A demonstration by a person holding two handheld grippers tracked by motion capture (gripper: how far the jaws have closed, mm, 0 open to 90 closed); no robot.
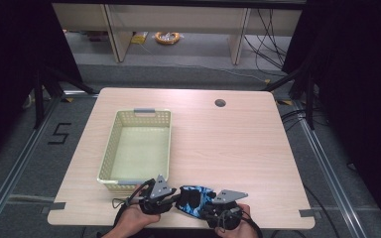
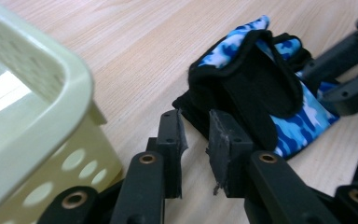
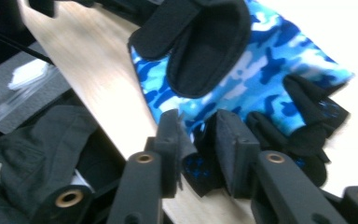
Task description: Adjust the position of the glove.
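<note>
Glove [image 1: 194, 200], blue camouflage with black patches, lies flat on the table [image 1: 238, 148] just beside the basket's [image 1: 109, 148] near corner, between both claws. Left gripper [image 2: 196, 135] has its jaws slightly parted at the glove's black cuff edge, not pinching it; right gripper [image 3: 200, 140] stands parted too, a black fingertip of the glove lying loose between its pads

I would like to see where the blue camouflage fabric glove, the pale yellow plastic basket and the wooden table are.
Blue camouflage fabric glove [image 2: 303, 116]: left gripper view, on its blue patterned part.
Pale yellow plastic basket [image 1: 110, 145]: high view, on its left wall.
Wooden table [image 1: 228, 144]: high view, on bare top.
</note>
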